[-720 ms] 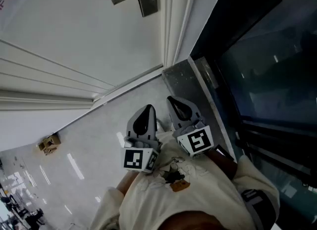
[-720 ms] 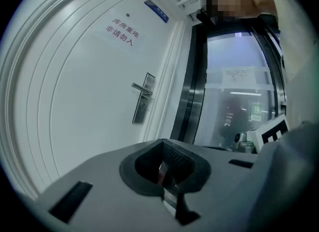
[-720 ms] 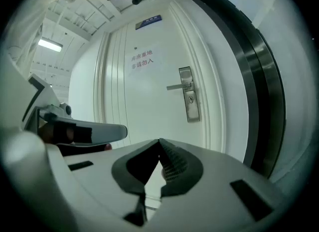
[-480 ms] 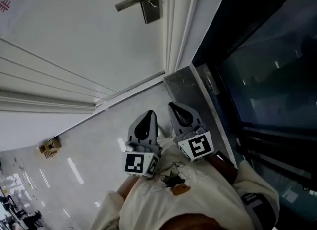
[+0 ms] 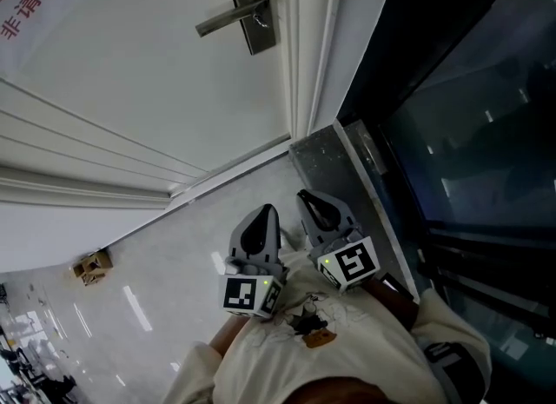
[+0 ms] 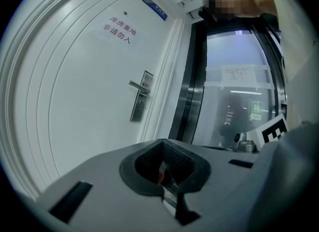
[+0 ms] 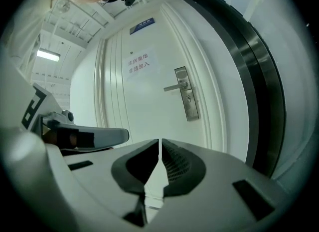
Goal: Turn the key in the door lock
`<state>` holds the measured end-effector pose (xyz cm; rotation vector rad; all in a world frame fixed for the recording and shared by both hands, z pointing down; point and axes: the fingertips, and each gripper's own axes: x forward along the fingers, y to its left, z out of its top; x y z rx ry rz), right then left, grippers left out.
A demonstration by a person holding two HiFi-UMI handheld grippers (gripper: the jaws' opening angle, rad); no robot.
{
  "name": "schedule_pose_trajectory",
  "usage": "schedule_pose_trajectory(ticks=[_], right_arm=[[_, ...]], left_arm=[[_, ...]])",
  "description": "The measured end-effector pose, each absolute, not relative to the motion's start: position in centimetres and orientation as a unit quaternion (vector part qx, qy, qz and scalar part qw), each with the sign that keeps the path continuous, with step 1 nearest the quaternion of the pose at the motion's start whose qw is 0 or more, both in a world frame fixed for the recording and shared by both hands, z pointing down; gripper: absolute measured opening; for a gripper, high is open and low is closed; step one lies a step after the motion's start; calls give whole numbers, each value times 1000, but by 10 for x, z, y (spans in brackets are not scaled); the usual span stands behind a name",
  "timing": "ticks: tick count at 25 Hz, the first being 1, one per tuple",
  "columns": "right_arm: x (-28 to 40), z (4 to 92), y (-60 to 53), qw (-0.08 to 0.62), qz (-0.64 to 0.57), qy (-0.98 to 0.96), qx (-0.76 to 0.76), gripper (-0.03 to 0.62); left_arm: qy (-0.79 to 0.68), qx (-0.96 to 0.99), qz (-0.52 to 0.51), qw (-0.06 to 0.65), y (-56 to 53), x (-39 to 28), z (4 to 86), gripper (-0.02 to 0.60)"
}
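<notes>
Door lock (image 5: 259, 33) being seen under lever handle (image 5: 224, 20), at door (image 5: 130, 72) right edge. Blue plate (image 7: 142, 25) being shown by gripper views only. Left gripper (image 5: 268, 213) and right gripper (image 5: 306, 195) being held at chest, jaws closed together. Glossy pale floor (image 5: 156, 254); dark glass (image 5: 469, 133) at right.

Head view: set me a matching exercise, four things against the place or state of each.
1 door handle
2 left hand-held gripper
3 right hand-held gripper
4 small brown box

a on the floor, at the left
b on the white door, at the top
c jaws shut, nearer the dark glass
d jaws shut, nearer the box

Pairs: 1-b, 2-d, 3-c, 4-a
</notes>
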<state>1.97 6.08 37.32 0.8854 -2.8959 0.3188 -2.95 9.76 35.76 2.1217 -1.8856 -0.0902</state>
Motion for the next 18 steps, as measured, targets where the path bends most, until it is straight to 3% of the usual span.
schedule_pose_trajectory(ticks=[8, 12, 18], right_arm=[[28, 379, 39, 64, 67, -955, 280, 12], [11, 378, 9, 74, 41, -956, 282, 71], [-20, 357, -49, 87, -23, -943, 321, 74]], left_arm=[[-669, 724, -34, 164, 84, -18, 369, 6], [-675, 715, -31, 180, 68, -36, 379, 5], [-666, 726, -44, 166, 27, -77, 368, 5]])
